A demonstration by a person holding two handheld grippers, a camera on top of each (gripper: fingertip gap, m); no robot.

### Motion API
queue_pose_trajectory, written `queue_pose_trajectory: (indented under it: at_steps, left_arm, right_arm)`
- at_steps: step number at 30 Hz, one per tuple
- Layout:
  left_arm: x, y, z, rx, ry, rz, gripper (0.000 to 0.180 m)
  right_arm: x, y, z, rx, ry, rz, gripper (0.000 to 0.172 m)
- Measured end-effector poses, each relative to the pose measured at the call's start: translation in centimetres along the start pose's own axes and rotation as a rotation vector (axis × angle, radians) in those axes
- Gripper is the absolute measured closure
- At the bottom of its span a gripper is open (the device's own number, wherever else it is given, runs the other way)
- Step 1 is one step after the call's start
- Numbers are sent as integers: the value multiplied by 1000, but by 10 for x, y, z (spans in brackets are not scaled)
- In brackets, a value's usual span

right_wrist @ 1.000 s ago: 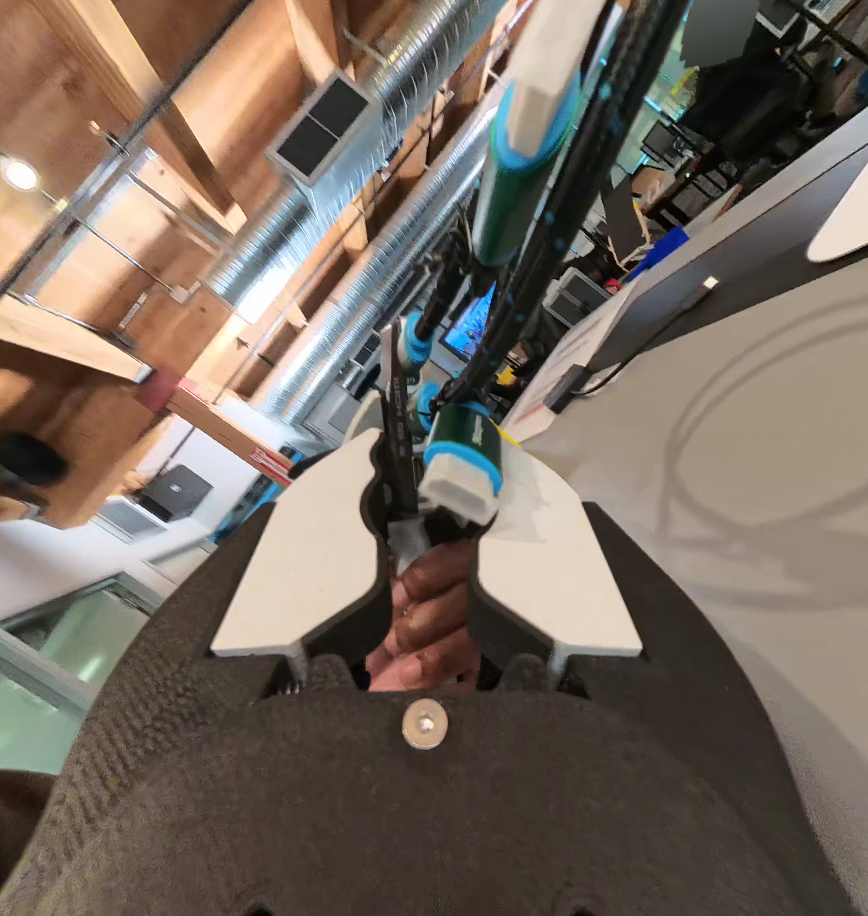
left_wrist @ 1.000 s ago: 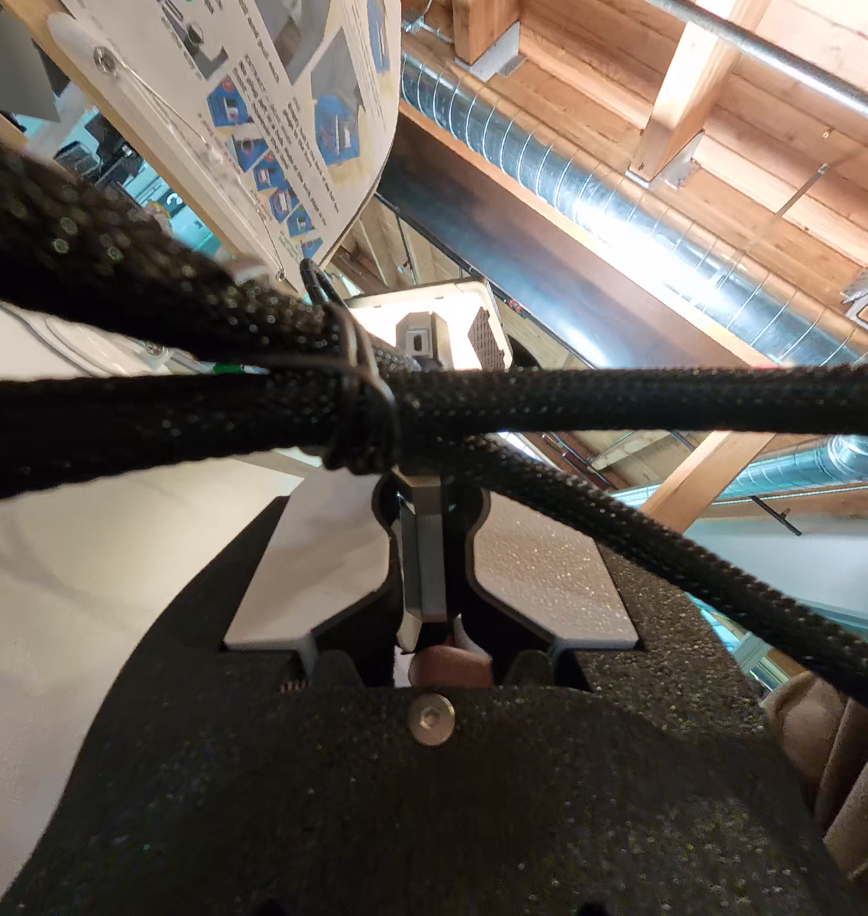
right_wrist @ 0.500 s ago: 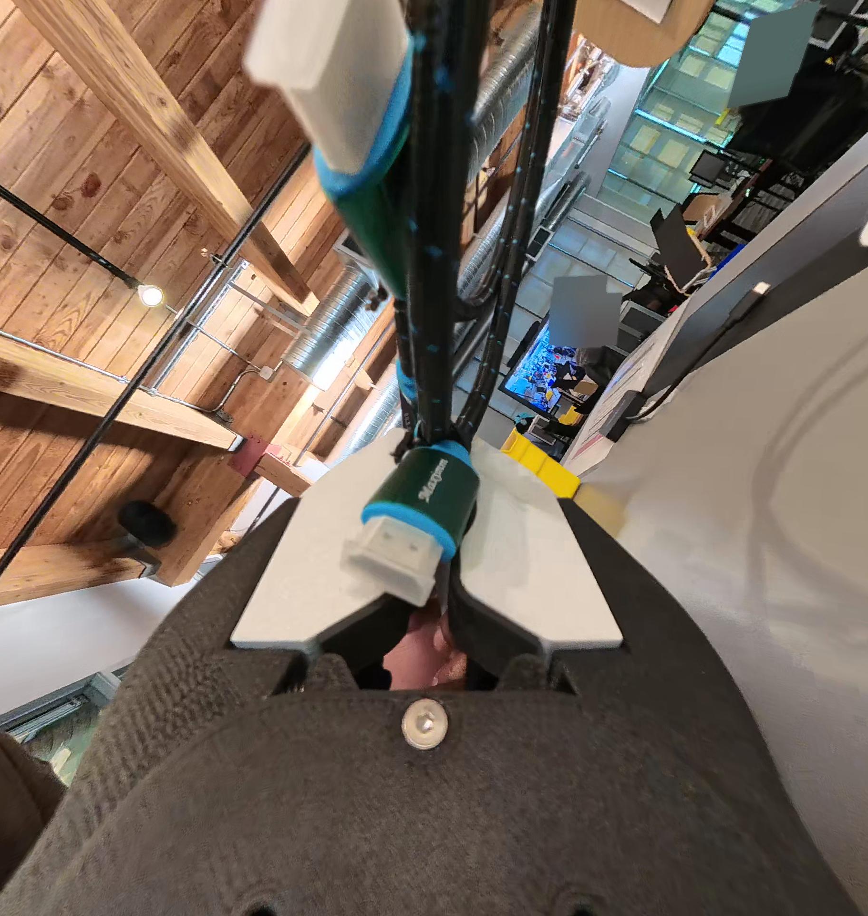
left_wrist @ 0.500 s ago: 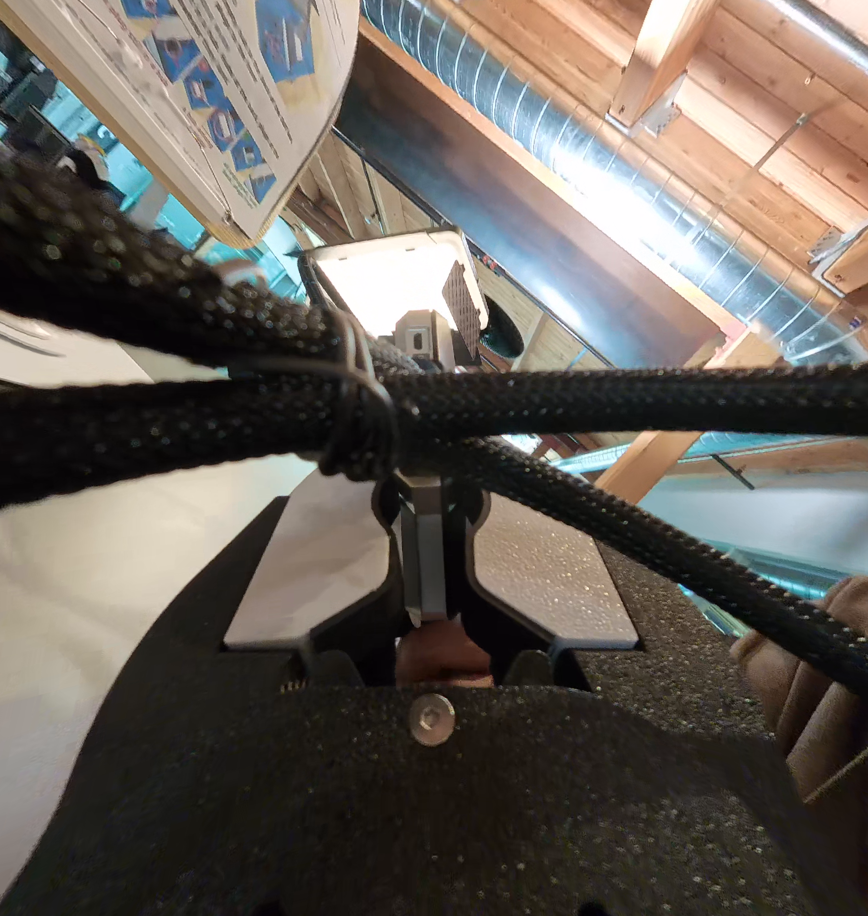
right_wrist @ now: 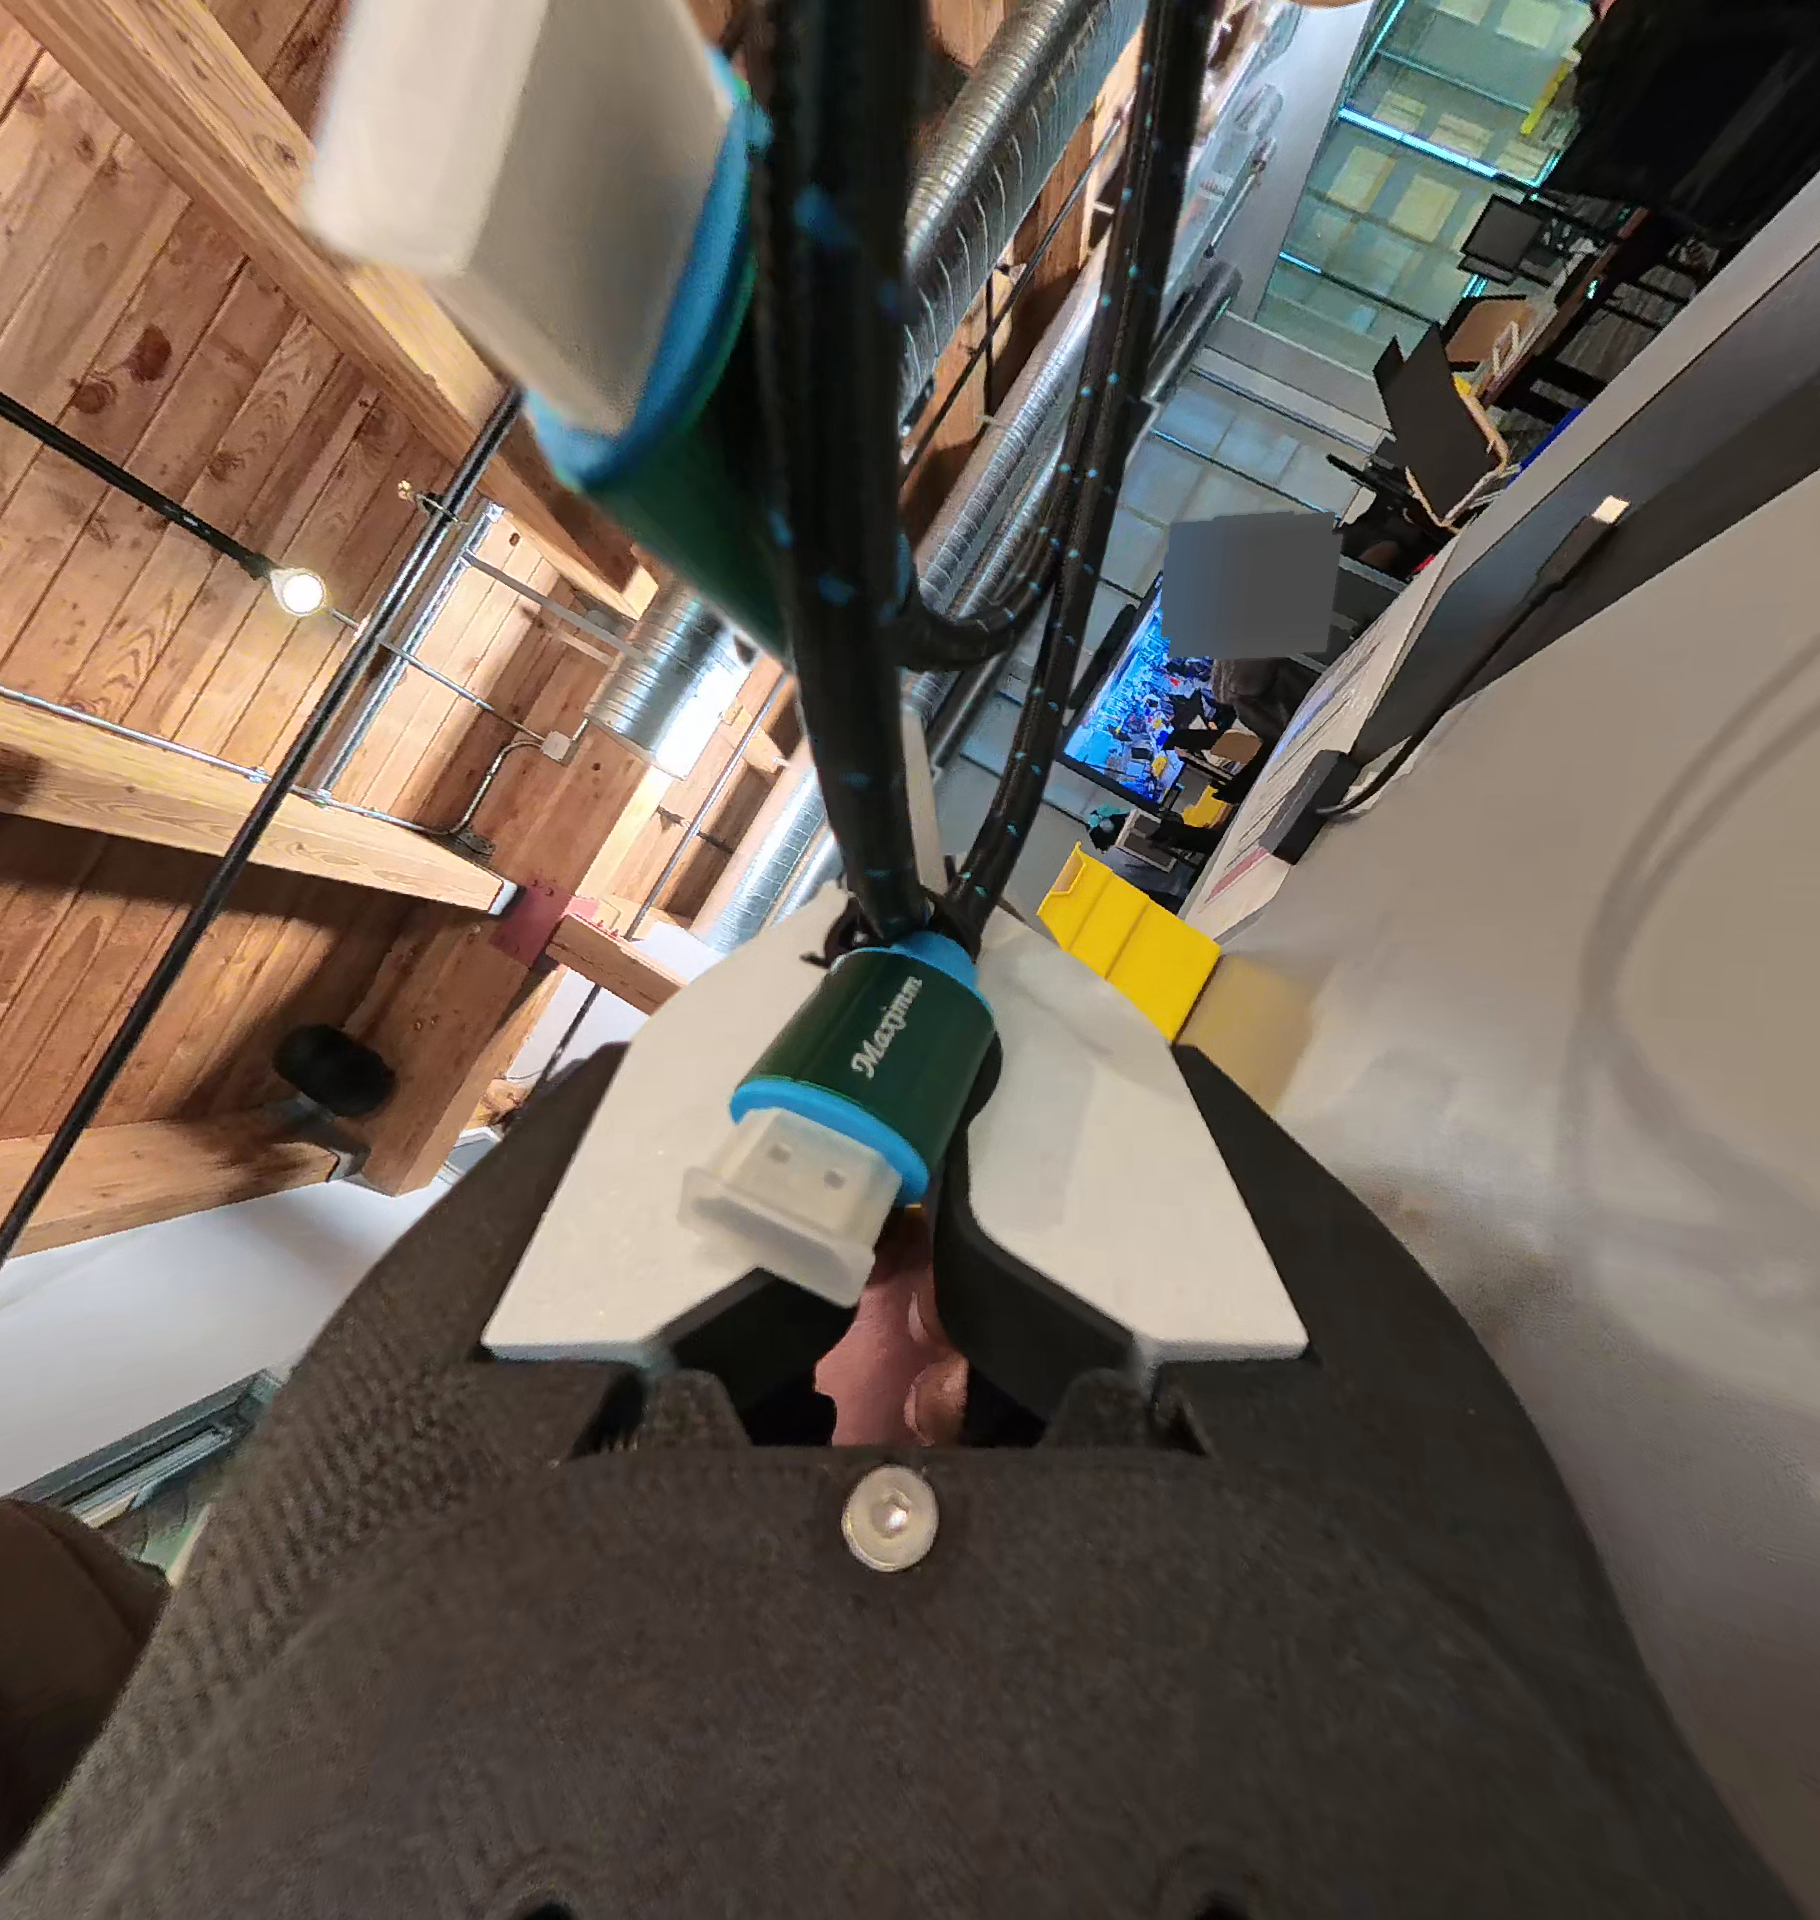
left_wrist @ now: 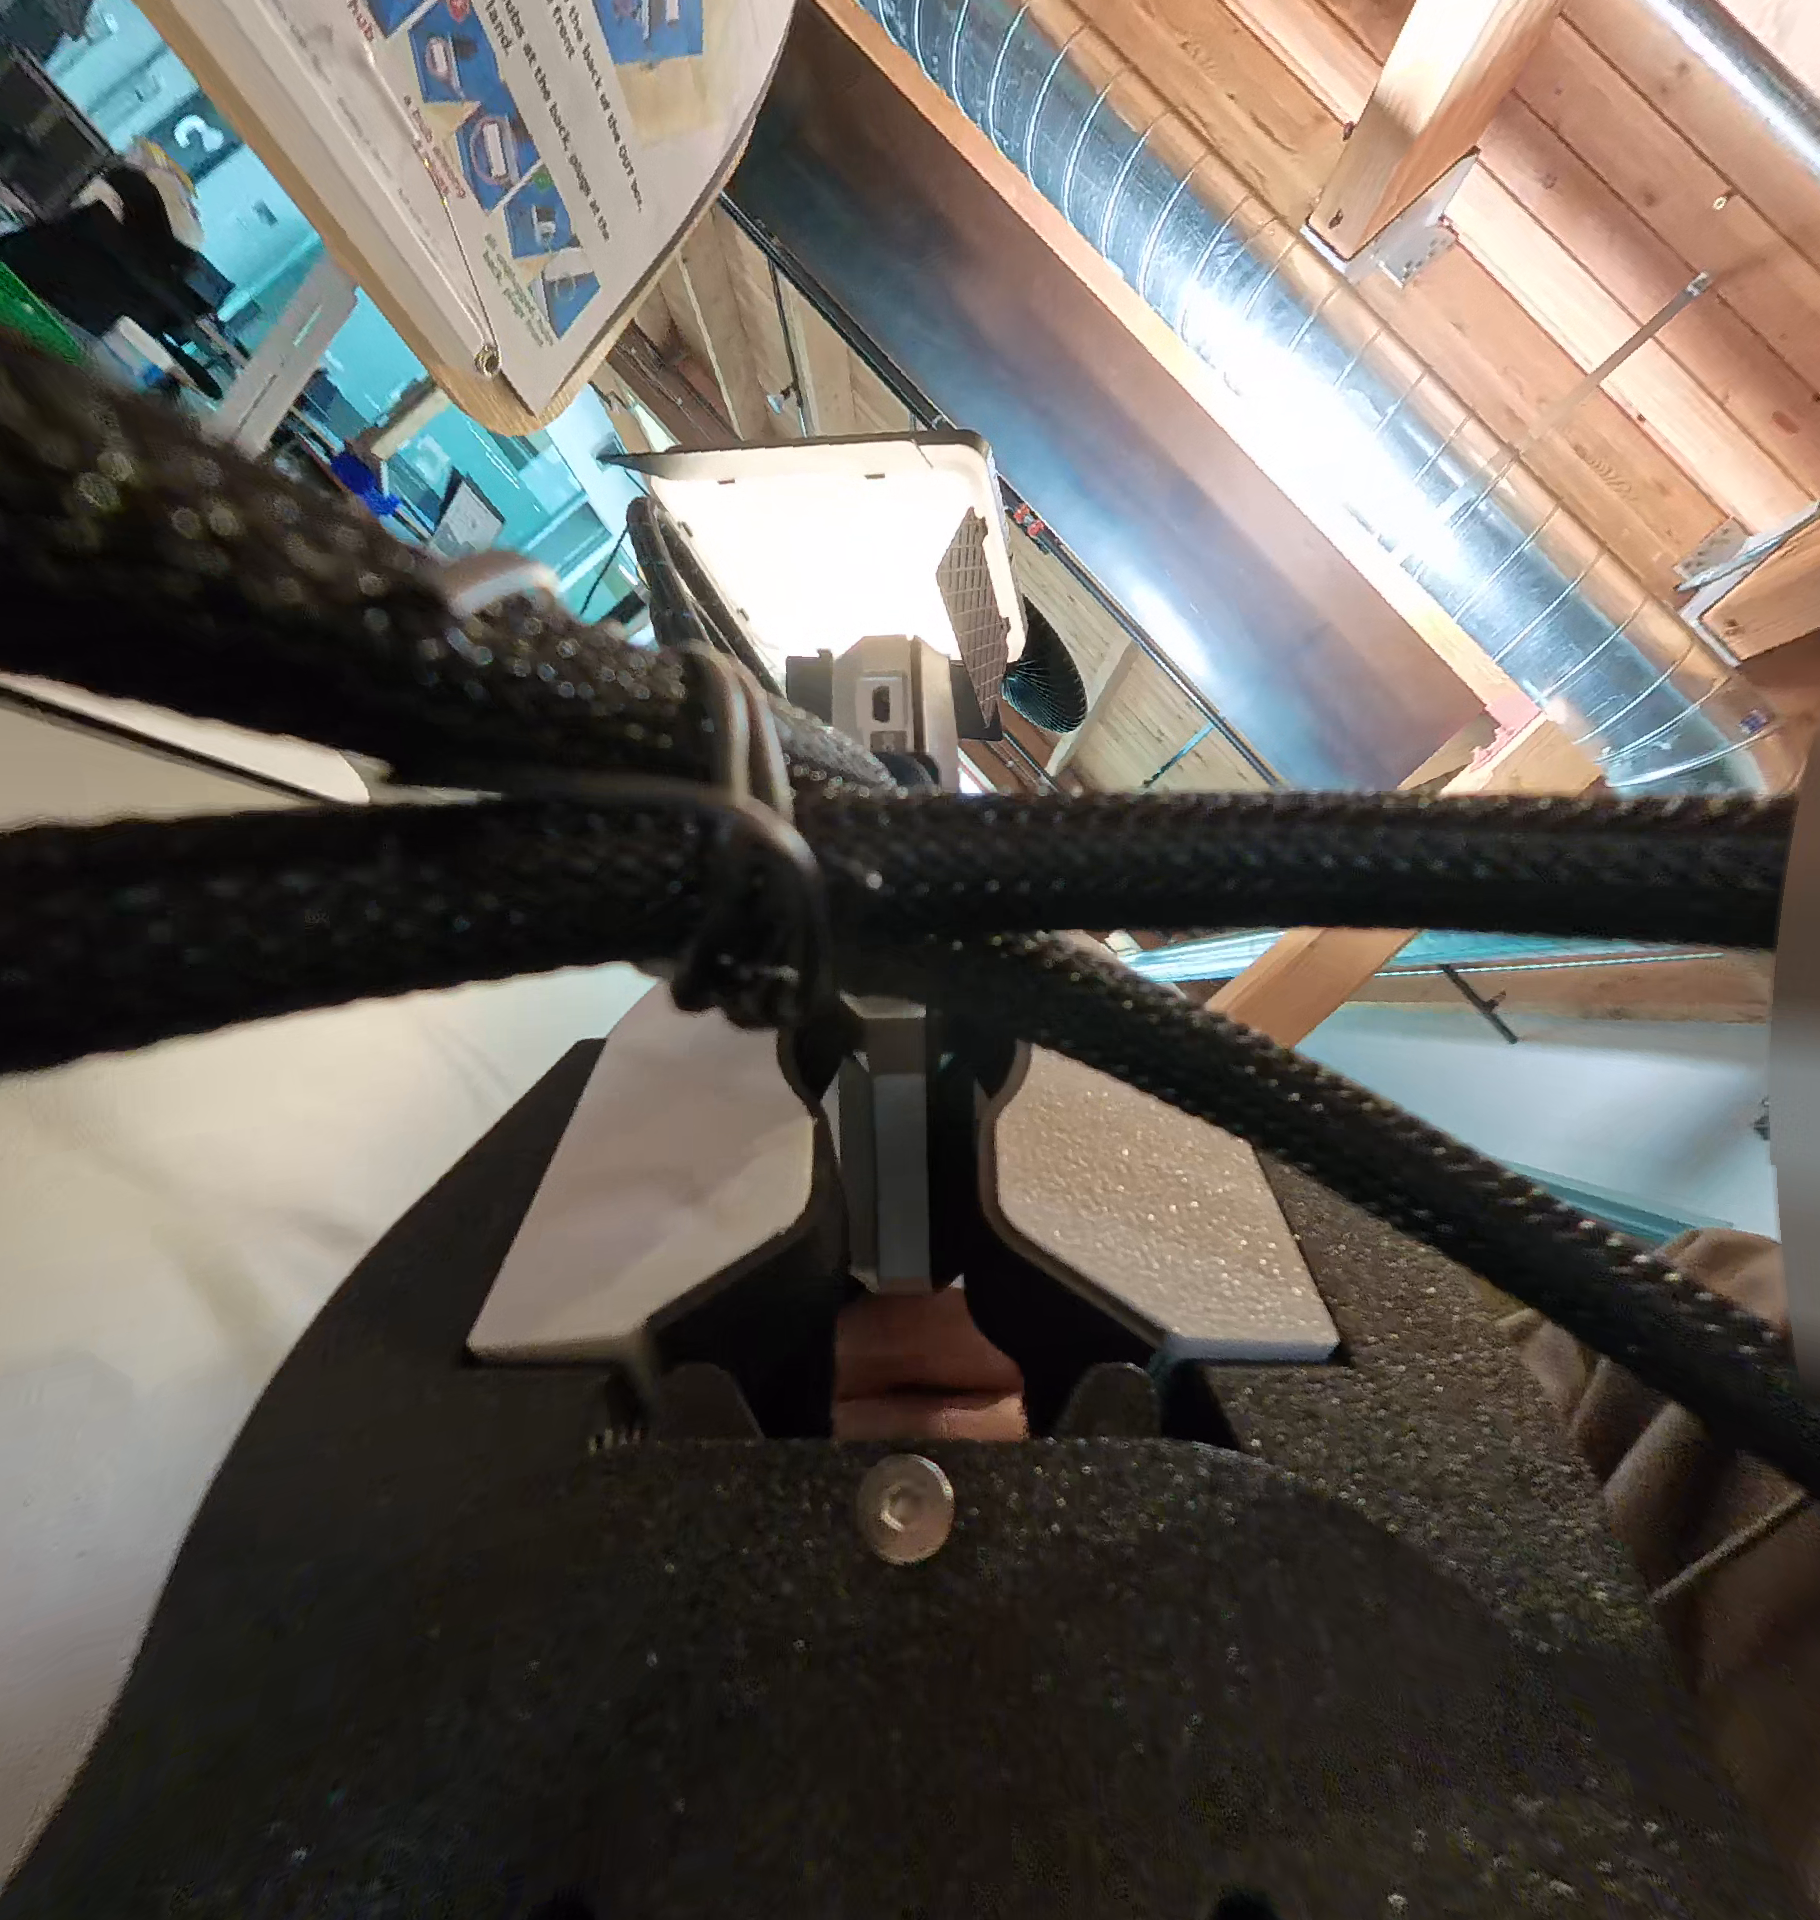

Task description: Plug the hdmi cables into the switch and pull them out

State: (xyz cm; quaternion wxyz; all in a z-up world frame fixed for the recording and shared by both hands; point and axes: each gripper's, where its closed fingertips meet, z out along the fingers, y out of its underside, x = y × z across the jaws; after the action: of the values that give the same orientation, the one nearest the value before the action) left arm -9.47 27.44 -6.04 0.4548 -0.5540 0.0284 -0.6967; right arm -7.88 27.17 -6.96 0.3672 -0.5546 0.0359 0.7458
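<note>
Both tongs, left (left_wrist: 890,997) and right (right_wrist: 911,925), nearly closed, pinch braided black cable (left_wrist: 1301,862)

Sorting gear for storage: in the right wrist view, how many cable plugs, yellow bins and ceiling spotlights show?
Plugs, green with blue collars: 2
Yellow bin: 1
Lit spotlight: 1
Total: 4

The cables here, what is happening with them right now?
A person holds a gripper in each hand, both raised toward the wooden ceiling. The left gripper is shut on a grey clip-like piece, with the tied black braided cable crossing right above it. The right gripper pinches the same kind of cable beside a green and blue plug; a second plug hangs nearer the camera.
</note>
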Motion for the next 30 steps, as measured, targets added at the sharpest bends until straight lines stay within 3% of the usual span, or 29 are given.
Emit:
queue_pose_trajectory:
  at_steps: [14, 19, 22, 25, 30]
  left_arm:
    - [-5, -2, 1, 45, -82, 59, 159]
    - [-13, -19, -10, 147, -113, 33, 158]
    - [-26, -38, -31, 272, -159, -31, 157]
    - [-37, -51, -48, 363, -170, -130, 158]
    - [-42, -43, -43, 316, -215, -148, 158]
  right_arm:
    - [5, 0, 2, -26, 24, 19, 159]
    - [18, 17, 4, -118, 148, -94, 147]
    - [21, 27, 6, -199, 251, -302, 146]
    - [30, 31, 4, -272, 426, -624, 149]
    - [20, 16, 0, -276, 621, -1393, 150]
